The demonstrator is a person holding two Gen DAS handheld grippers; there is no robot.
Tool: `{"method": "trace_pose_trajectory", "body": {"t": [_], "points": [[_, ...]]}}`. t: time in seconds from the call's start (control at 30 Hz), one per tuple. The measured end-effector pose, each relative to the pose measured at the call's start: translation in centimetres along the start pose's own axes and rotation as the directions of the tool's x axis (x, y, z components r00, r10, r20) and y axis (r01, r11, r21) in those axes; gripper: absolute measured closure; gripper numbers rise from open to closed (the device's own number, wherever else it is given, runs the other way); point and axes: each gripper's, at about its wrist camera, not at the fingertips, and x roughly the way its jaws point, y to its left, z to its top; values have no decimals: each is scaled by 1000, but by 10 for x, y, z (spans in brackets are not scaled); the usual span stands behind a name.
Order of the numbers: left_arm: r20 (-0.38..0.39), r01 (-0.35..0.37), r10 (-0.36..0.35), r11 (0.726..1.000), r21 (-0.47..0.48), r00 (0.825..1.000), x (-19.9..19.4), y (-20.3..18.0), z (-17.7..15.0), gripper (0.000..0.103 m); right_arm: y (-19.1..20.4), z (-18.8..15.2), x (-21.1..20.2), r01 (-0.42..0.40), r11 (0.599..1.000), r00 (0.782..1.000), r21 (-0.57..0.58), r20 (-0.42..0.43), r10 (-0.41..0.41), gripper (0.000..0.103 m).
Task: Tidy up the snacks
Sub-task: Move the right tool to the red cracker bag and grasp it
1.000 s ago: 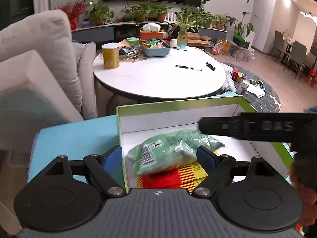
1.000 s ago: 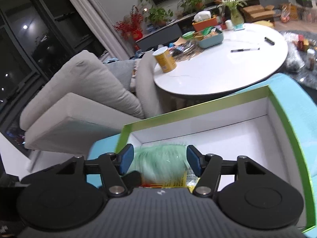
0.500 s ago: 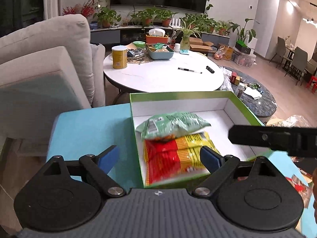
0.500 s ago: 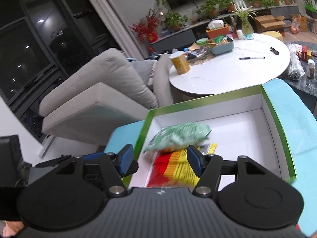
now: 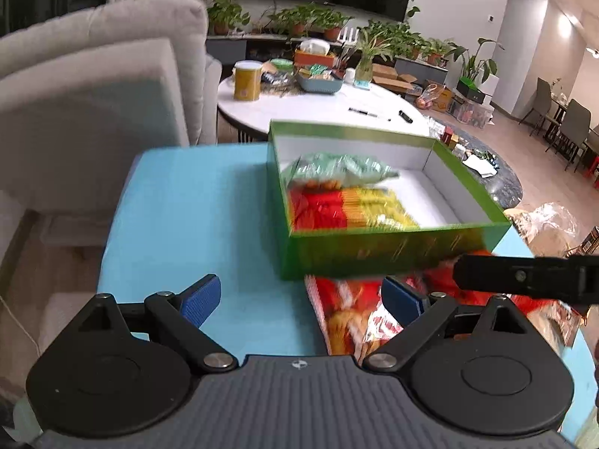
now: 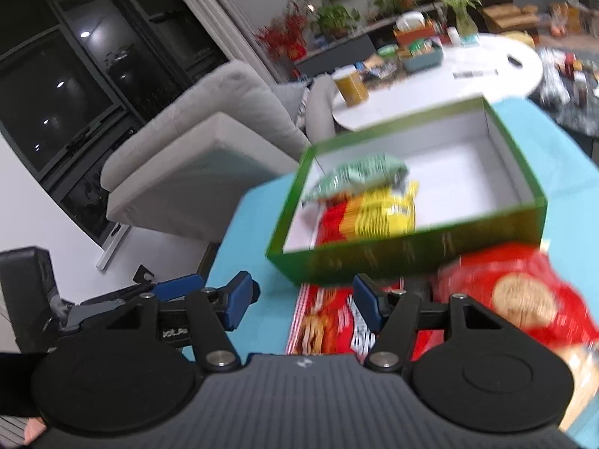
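A green box [image 5: 393, 250] [image 6: 404, 258] with a white inside stands on the light blue table [image 5: 194, 217]. In it lie a pale green snack bag [image 5: 337, 166] [image 6: 355, 174] on top of a red and yellow snack bag [image 5: 348, 209] [image 6: 370, 217]. In front of the box lie a flat red snack pack [image 5: 348, 318] [image 6: 325, 318] and a red cookie bag [image 6: 516, 295]. My left gripper [image 5: 303, 297] is open and empty above the table's front. My right gripper [image 6: 303, 301] is open and empty over the flat red pack.
A grey sofa [image 5: 93, 86] stands to the left. Behind the box is a white round table [image 5: 318, 108] with a yellow can [image 5: 245, 80], a blue tray and pens. Clutter and bags lie on the floor to the right.
Both grippers have pulled back and up out of the box. The green bag now lies released on the red and yellow bag. The snacks in front of the box have come into view.
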Motion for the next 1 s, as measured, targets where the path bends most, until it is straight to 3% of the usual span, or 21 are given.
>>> {"method": "trace_pose_trajectory", "body": {"t": [0.3,0.53,0.67,0.8,1.0], "points": [[-53,17,-18,999,-31,998,5,12,-28,11,-2,-29,44,150,986,985,77,-98,-142,10],[-70,56,-55,998,4,996,17,-1,-33,11,-1,-36,47,319,948,947,10,-41,-318,10],[-92,67,-62,997,44,994,26,-11,-35,11,-15,-29,50,284,957,957,63,-78,-279,10],[-120,83,-75,995,59,990,36,-17,-36,15,-17,-25,55,252,965,964,76,-112,-243,1],[-144,86,-78,995,49,987,45,-19,-34,18,-10,-19,69,250,967,955,51,-178,-237,0]]}}
